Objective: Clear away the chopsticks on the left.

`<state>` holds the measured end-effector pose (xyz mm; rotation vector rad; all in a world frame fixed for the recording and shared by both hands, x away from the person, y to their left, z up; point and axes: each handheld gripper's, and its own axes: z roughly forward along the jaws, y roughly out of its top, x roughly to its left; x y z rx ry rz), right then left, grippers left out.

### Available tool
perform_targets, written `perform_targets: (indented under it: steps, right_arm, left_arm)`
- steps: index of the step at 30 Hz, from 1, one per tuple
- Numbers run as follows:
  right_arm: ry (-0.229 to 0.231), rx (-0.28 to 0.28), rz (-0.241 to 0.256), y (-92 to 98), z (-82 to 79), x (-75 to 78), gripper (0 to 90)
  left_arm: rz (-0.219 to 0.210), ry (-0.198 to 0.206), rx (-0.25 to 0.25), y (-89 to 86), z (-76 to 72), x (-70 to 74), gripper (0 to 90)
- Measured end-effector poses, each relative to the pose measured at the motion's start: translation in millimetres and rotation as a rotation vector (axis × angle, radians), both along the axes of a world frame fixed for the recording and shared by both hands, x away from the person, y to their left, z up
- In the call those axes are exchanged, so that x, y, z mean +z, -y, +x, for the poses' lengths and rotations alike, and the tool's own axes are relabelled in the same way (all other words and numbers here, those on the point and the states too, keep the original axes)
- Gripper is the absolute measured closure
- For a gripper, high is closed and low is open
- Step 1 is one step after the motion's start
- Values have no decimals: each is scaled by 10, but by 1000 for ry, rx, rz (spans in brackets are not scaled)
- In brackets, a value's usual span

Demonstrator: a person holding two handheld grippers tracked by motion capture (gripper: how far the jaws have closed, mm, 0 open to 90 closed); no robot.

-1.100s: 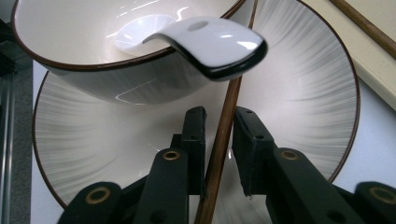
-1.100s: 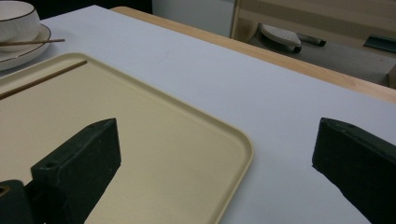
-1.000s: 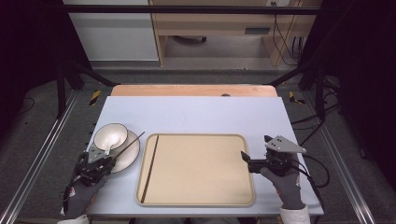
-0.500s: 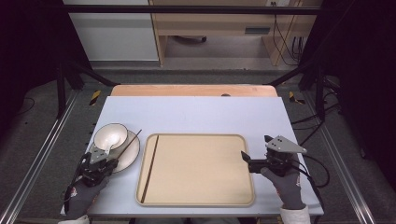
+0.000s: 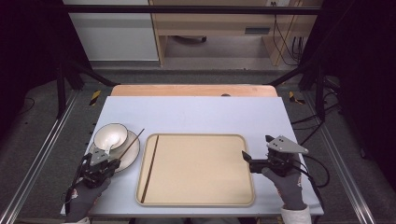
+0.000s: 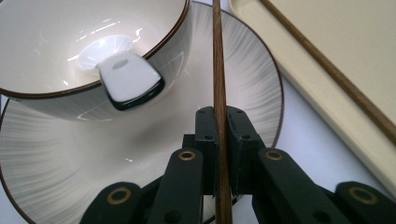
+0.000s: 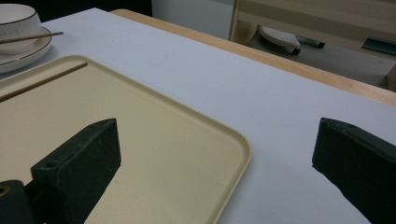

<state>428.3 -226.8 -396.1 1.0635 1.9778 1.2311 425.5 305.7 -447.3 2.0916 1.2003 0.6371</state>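
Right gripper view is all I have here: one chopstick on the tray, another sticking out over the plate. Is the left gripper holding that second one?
Observer: Yes. The left gripper is shut on the chopstick, which runs between its fingers over the plate.
Operator: Anything in the bowl?
Observer: A white spoon lies in the bowl, its handle end resting over the rim.
Operator: Where does my gripper sit relative to the tray?
Observer: In the high view, the right gripper is open at the right edge of the tray, holding nothing.
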Motion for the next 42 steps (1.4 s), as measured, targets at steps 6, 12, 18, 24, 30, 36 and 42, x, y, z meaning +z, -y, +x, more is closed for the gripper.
perform_targets:
  steps: [6,12,18,24,30,36,42]
  right_arm:
    - [6,-3,7,13,-10,15,13]
    - [8,-6,7,24,-15,26,13]
    - [12,-7,8,28,-18,30,13]
    - [11,-4,6,28,-20,30,13]
    - [16,-8,10,40,-27,44,13]
    - [20,-6,10,42,-32,52,13]
    - [20,-7,10,37,-37,55,13]
  left_arm:
    - [-40,12,7,25,-50,61,839]
    - [-71,17,10,70,-87,94,840]
    - [-81,35,15,183,-128,117,840]
    - [-98,60,30,329,-180,132,840]
    - [-117,69,51,464,-229,130,840]
    - [-138,100,81,563,-291,155,841]
    - [-157,122,125,657,-354,162,840]
